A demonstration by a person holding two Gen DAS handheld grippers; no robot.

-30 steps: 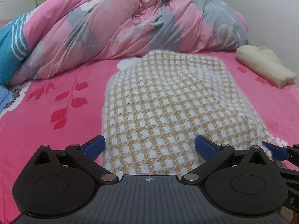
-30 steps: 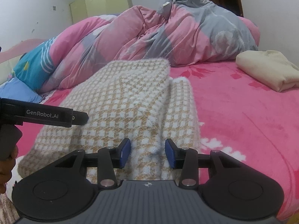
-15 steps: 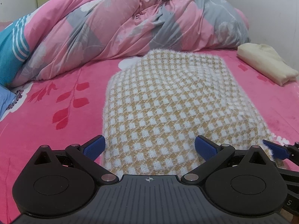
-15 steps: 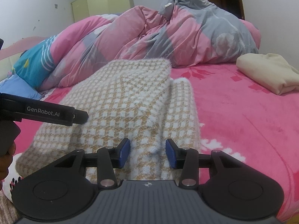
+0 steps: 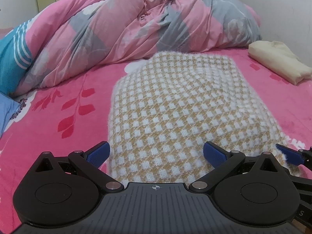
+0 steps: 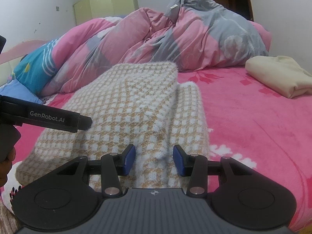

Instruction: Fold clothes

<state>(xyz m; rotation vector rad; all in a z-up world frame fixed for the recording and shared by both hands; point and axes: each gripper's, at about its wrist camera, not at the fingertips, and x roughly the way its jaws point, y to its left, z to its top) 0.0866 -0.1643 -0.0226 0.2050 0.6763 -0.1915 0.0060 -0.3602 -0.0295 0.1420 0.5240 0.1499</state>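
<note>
Knitwear first: the checked sweater (image 5: 175, 105) lies folded on my pink bedsheet (image 5: 58, 101). My left gripper (image 5: 156, 154) gapes wide over its near edge, gripping nothing. My right gripper (image 6: 154, 159) stands half open astride a fuzzy fold, pads not pressing.

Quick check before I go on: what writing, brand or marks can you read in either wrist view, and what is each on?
"GenRobot.AI" in white, on the side of the left gripper.
"S", a single letter cut off at the picture's edge, on the right gripper.
The white tag on the quilt: too small to read.
</note>
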